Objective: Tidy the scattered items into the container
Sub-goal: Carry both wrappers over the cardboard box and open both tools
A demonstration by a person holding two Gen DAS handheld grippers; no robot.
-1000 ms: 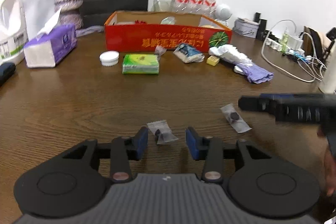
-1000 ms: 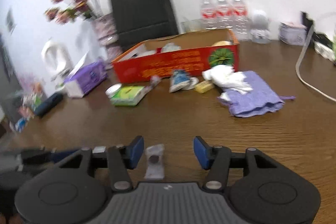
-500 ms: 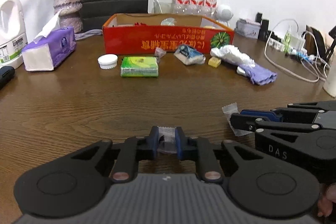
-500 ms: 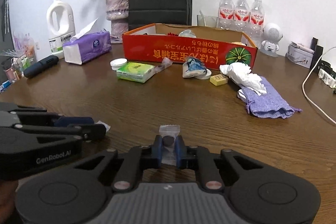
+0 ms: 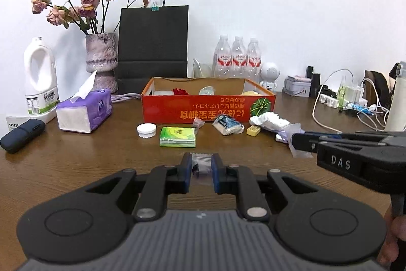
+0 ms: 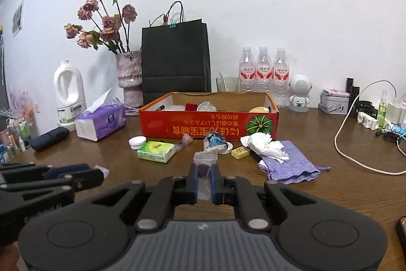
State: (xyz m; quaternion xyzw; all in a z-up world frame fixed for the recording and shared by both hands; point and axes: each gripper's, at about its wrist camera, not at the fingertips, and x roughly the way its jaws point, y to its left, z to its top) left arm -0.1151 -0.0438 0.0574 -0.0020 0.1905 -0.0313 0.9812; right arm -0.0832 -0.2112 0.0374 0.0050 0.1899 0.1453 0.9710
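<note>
Red cardboard box [image 6: 208,125] at the back of the brown wooden table [image 6: 330,194], already holding a few items. Left gripper [image 5: 200,173] clamped on a small clear plastic sachet [image 5: 201,166]; right gripper [image 6: 204,178] pinched shut on a second clear sachet with a dark piece inside [image 6: 204,165]. Both carried clear of the table, short of the box. Still loose in front: white round cap [image 6: 137,142], green tissue pack [image 6: 156,151], blue-white wrapper [image 6: 215,141], small yellow block [image 6: 240,152], crumpled white tissue [image 6: 261,144], lilac drawstring pouch [image 6: 289,166]. Roughly midway, by the look of it.
</note>
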